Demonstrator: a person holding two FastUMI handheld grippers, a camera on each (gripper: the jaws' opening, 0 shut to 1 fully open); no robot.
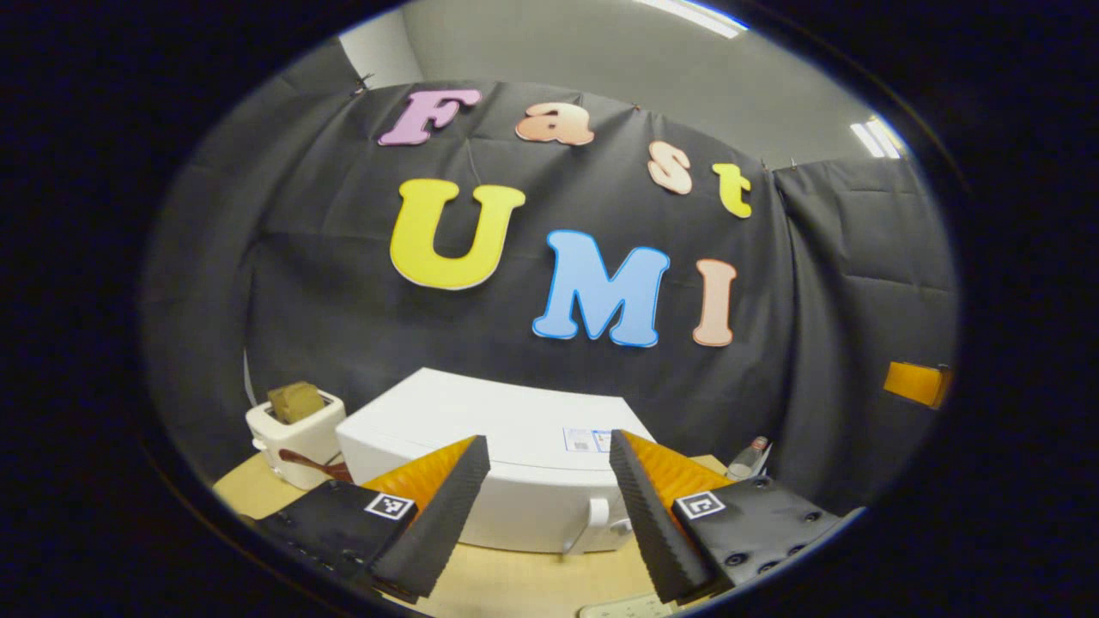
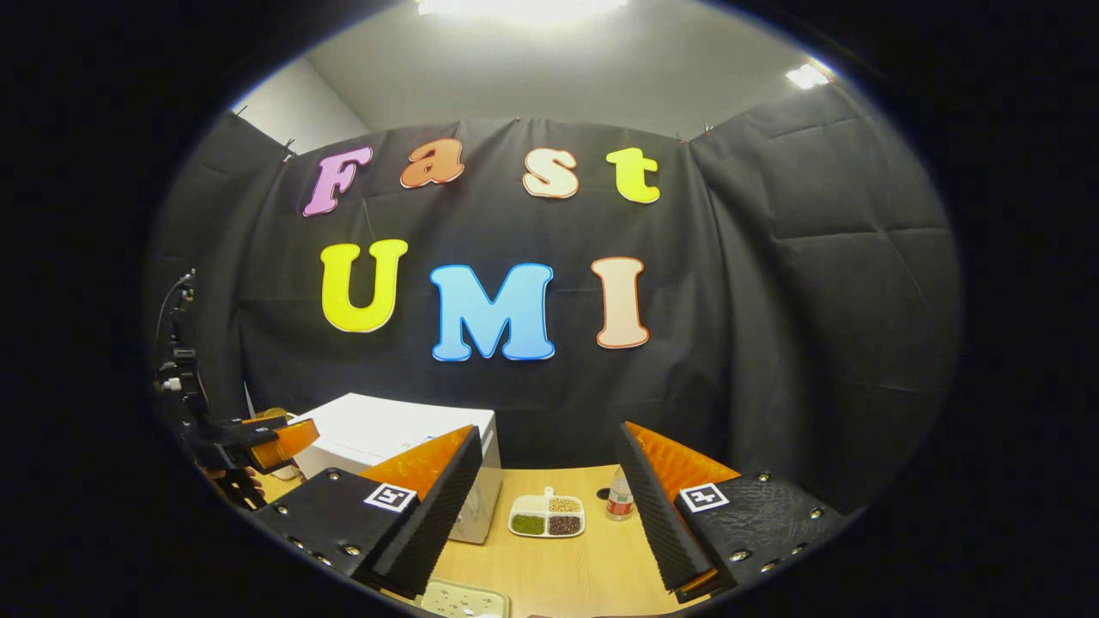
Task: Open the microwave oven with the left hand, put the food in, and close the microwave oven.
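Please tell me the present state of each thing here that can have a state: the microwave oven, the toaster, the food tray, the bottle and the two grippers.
microwave oven: door closed.
toaster: bread standing up in its slot.
food tray: on the table, compartments filled.
bottle: upright beside the tray.
left gripper: open, holding nothing.
right gripper: open, holding nothing.

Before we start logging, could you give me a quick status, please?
Both grippers open, holding nothing: left gripper, right gripper. Microwave shut. Food tray on table beside it, bottle nearby.
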